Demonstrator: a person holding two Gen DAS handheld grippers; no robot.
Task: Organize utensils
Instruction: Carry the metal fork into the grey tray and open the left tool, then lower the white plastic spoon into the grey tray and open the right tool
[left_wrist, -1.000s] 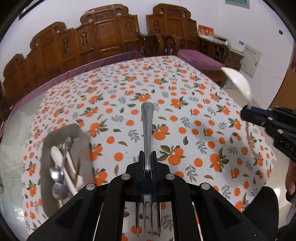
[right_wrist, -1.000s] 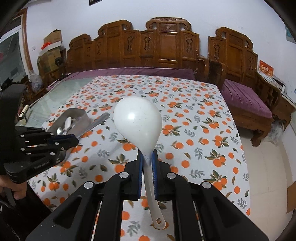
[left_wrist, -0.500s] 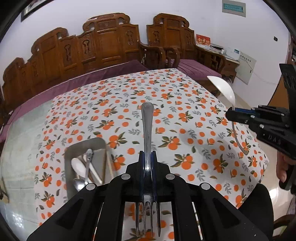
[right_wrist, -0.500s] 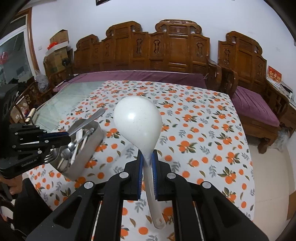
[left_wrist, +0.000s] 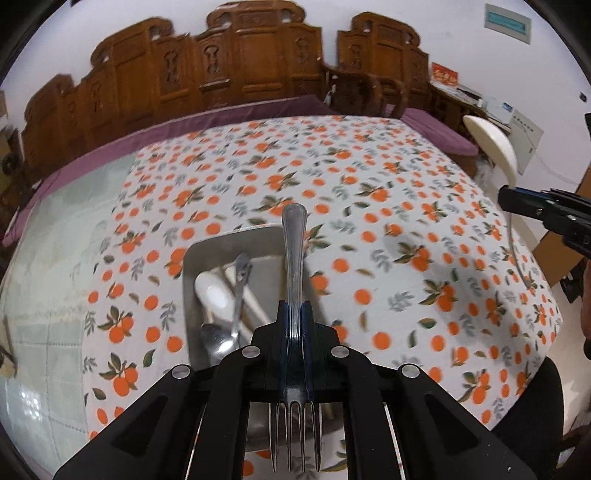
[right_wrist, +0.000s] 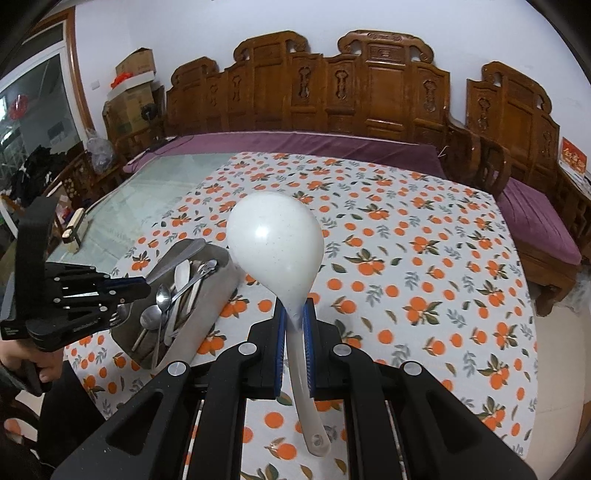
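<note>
My left gripper (left_wrist: 293, 314) is shut on a steel fork (left_wrist: 293, 254), handle pointing forward, tines toward the camera. It hovers over a grey metal tray (left_wrist: 207, 247) that holds several spoons and a white spoon (left_wrist: 214, 291). My right gripper (right_wrist: 293, 314) is shut on a white rice ladle (right_wrist: 275, 243), bowl up, above the tablecloth to the right of the tray (right_wrist: 218, 284). The left gripper (right_wrist: 142, 286) with the fork handle (right_wrist: 177, 256) shows in the right wrist view. The right gripper (left_wrist: 513, 199) and ladle (left_wrist: 491, 147) show at the right edge of the left wrist view.
The table (right_wrist: 406, 258) has an orange-print cloth, with bare glass (right_wrist: 147, 206) on the left. Carved wooden benches with purple cushions (right_wrist: 332, 140) surround it. The near table edge runs just below both grippers.
My left gripper has moved left, from beside the tray to over it, still holding the fork. My right gripper, still holding the ladle, has moved closer to the tray.
</note>
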